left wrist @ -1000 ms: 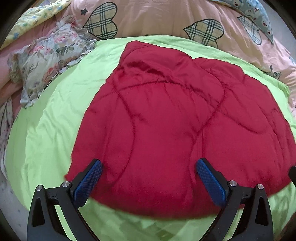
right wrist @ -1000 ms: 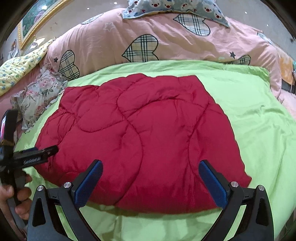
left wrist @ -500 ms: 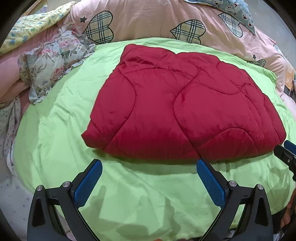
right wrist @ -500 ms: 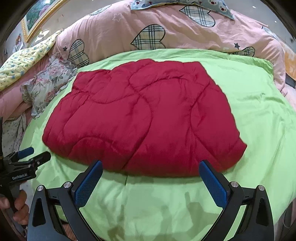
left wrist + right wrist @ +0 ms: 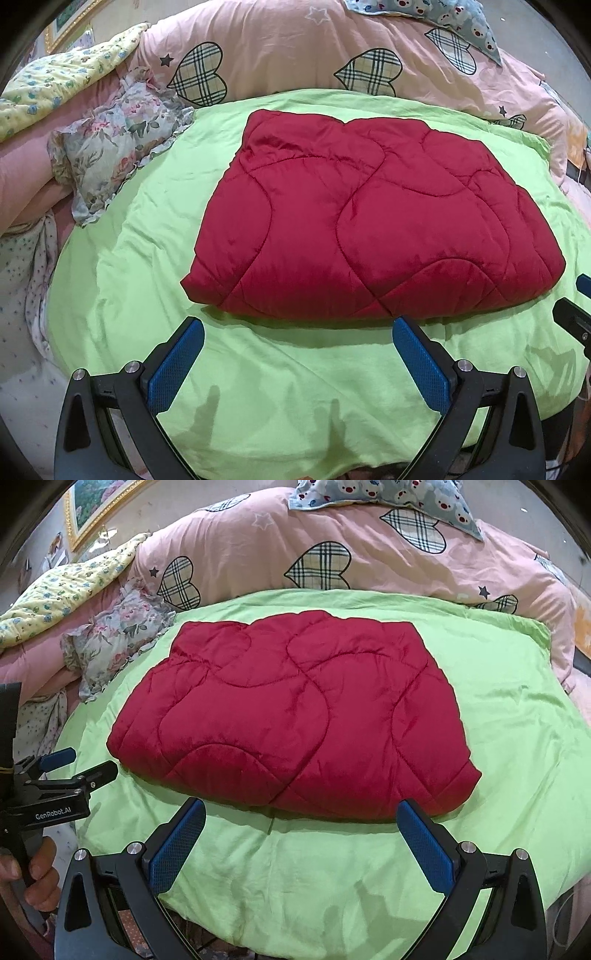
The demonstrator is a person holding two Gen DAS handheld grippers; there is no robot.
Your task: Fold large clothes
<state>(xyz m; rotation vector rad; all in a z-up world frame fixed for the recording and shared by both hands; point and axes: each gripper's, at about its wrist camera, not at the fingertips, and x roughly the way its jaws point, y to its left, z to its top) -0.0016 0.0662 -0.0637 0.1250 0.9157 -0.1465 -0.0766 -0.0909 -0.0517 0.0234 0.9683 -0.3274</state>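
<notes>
Nearest the lens, the right gripper (image 5: 301, 829) hangs over the near edge of a lime-green sheet (image 5: 332, 878), its blue-padded fingers (image 5: 177, 845) spread wide apart with nothing between them. The left gripper (image 5: 295, 347) is held the same way — fingers parted and empty, above the sheet just short of the folded red quilted comforter (image 5: 369, 221). In the right wrist view the left gripper (image 5: 83, 766) shows from the side at the frame's left edge, white lettering "GenRobot.AI" legible on its black body, a person's hand (image 5: 31, 878) curled around the handle below; most of that hand is cut off by the frame. In the left wrist view only the tip of the right gripper (image 5: 576, 306) enters at the right edge, so its spread cannot be judged there.

The comforter lies in the middle of the sheet as a thick, roughly rectangular bundle with curved stitch lines, touched by neither gripper. To its left, off the sheet, sits a ruffled floral pillow (image 5: 110, 646) with a yellow flowered quilt (image 5: 66, 587) beyond it. Behind the comforter rises a pink duvet (image 5: 295, 539) printed with plaid hearts — a blue bear-print pillow (image 5: 380, 494) on top, partly cropped. A gold-framed picture (image 5: 92, 506) hangs far left; its subject is hard to make out.
</notes>
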